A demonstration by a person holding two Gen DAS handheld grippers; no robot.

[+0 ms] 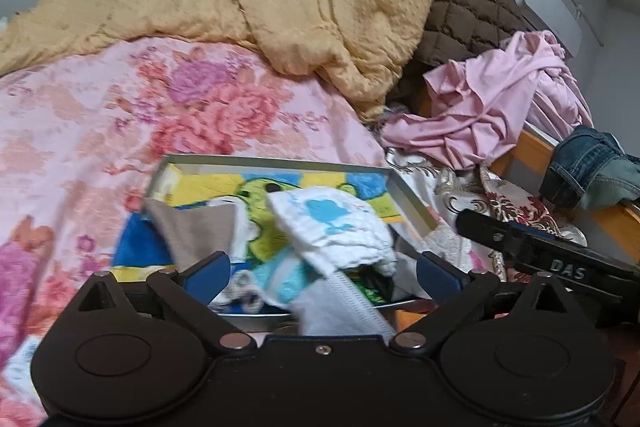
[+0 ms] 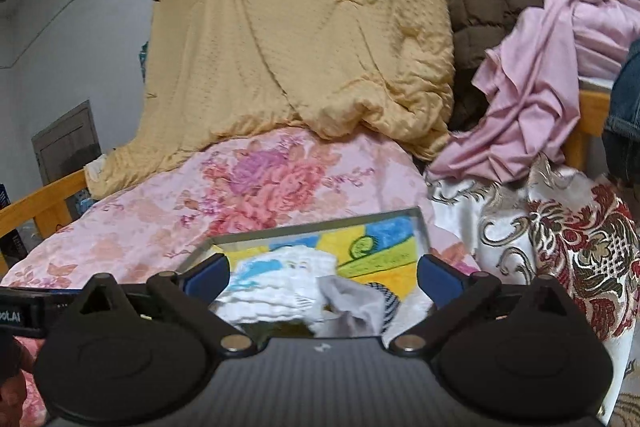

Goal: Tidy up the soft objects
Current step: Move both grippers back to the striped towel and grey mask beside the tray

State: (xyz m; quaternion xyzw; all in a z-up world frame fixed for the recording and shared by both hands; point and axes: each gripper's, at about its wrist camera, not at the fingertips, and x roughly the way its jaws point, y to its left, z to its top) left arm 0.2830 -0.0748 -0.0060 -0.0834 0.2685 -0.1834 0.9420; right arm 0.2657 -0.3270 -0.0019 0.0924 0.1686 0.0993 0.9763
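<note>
A: Obs. Metal tray (image 1: 412, 197) sits on the bed with the floral sheet (image 1: 120, 131). It holds a cartoon towel (image 1: 200, 187), a grey cloth (image 1: 196, 231) and a white quilted cloth with a blue print (image 1: 332, 227). That white cloth is the likely target.

B: Where does it lie relative to each tool?

A: Left gripper (image 1: 323, 273): fingers spread wide, nothing clamped. The white cloth is straight ahead, centred in the gap and lapping over something pale nearest the camera. Right gripper (image 2: 323, 273): also spread wide and empty. The same white cloth (image 2: 280, 287) shows between its fingers but left of centre, with a grey-white piece (image 2: 352, 303) to its right.

B: Long axis?

A: In the left view it runs diagonally, far-left to near-right, so across the gap rather than along it. Edges blurred; cannot fix it better.

B: Nearer hand?

A: Judgement: left. It is better centred. The right tool's body (image 1: 560, 259) sits just beside the tray's right edge.
</note>
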